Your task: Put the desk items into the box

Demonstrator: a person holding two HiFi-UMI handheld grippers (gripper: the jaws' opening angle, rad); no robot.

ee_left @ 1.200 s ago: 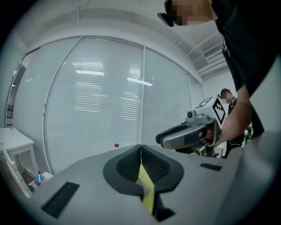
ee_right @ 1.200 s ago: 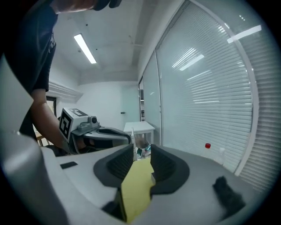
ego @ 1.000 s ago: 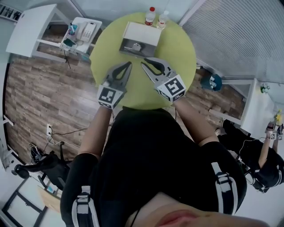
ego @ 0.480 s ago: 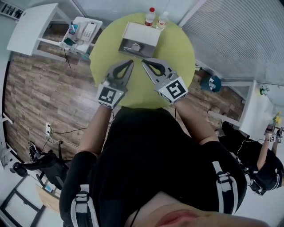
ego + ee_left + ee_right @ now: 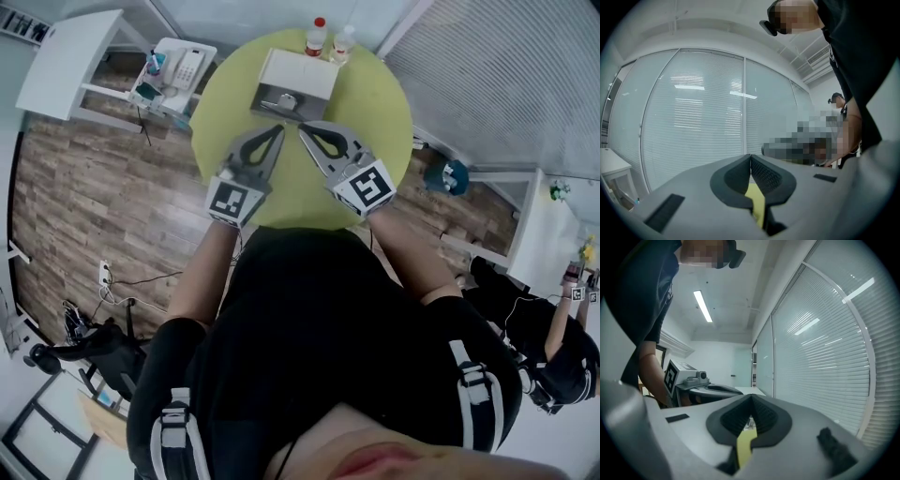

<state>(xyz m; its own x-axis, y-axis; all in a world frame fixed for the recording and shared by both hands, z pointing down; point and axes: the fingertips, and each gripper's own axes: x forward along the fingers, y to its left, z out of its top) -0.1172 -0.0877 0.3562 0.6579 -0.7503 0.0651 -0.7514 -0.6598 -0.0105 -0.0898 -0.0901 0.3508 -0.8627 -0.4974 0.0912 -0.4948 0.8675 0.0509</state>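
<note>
A white box stands at the far side of the round yellow-green table. Small items lie in its grey inside, one of them round and metallic. My left gripper and right gripper hover side by side just in front of the box, tips nearly touching. Both point level toward the box. In the left gripper view the left gripper is shut with nothing in it. The right gripper is also shut and empty, with only a sliver of table below.
Two small bottles stand behind the box. A white side table with a telephone is left of the round table, and a teal object sits on the floor to its right. Another person is at the far right.
The right gripper's jaws have closed with nothing between them. Both grippers have edged slightly toward the box.
</note>
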